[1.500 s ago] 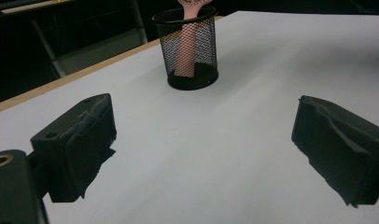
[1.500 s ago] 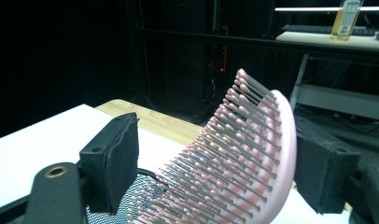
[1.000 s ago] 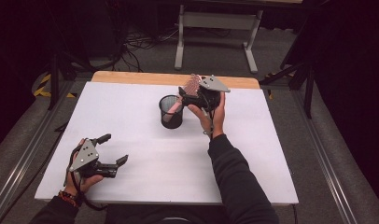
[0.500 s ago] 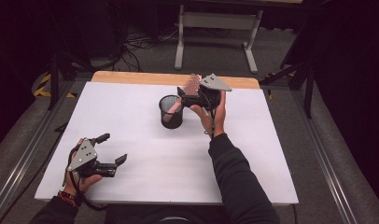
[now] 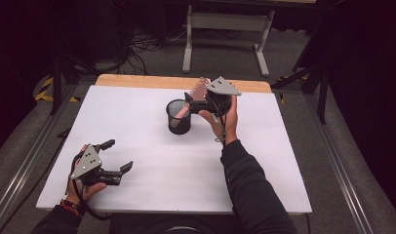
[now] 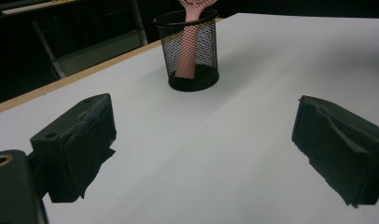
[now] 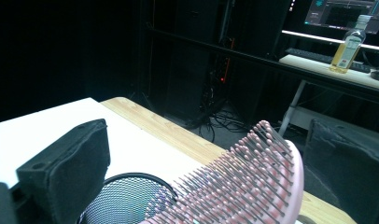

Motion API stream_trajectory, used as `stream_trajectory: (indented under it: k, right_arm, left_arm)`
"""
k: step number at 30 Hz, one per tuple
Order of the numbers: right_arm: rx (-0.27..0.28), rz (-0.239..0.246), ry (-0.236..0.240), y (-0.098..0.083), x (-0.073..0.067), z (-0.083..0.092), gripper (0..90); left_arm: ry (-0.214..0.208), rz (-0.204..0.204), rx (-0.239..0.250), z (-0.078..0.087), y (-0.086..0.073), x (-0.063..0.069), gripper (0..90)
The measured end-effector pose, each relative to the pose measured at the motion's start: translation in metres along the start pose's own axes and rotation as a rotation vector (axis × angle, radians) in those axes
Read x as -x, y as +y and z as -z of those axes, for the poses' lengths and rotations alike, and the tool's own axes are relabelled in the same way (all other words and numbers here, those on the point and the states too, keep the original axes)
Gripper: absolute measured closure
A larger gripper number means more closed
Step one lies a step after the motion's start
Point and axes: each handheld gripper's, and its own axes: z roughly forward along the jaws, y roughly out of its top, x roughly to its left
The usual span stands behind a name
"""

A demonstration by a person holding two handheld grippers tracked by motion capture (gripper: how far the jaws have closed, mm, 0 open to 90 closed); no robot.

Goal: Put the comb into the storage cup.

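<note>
My right gripper (image 5: 195, 100) has its jaws spread apart, the pink hairbrush (image 5: 193, 97) lying between them. From its own view the brush (image 7: 243, 186) sits nearer the right-hand jaw, bristles up, with a gap to the left-hand one; whether either jaw touches it I cannot tell. The brush's handle runs down into the black mesh cup (image 5: 179, 117) just below and ahead of the jaws, its head leaning out over the rim. My right hand (image 5: 220, 114) is raised above the white table (image 5: 284, 161), forearm stretched forward.

My left gripper (image 5: 113, 168) rests low over the table's near left part, jaws wide and holding nothing. Its view shows the handle standing inside the cup (image 6: 190, 51) well ahead. The right gripper view alone shows a bottle (image 7: 348, 44) on a desk behind.
</note>
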Motion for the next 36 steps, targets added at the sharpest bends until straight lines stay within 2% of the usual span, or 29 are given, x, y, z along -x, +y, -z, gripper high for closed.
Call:
stream_trajectory:
  k: [7, 15, 23, 28, 36]
  right_arm:
    - [0.018, 0.012, 0.007, 0.003, 0.001, 0.009, 1.6]
    - [0.013, 0.05, 0.011, 0.006, -0.001, 0.02, 1.7]
    - [0.029, 0.054, 0.023, 0.009, -0.003, 0.036, 2.4]
    - [0.026, 0.078, 0.024, 0.014, -0.006, 0.046, 2.7]
    - [0.021, 0.079, 0.039, 0.014, -0.008, 0.057, 3.2]
  left_arm:
    - [-0.001, 0.0, 0.0, -0.001, 0.0, 0.0, 7.5]
    - [-0.004, 0.002, -0.001, -0.001, 0.0, 0.0, 7.5]
    - [-0.002, -0.006, -0.004, -0.002, 0.0, 0.0, 7.5]
    - [-0.005, -0.007, -0.007, -0.001, 0.0, 0.0, 7.5]
    - [-0.009, -0.032, -0.024, -0.003, 0.0, 0.003, 7.3]
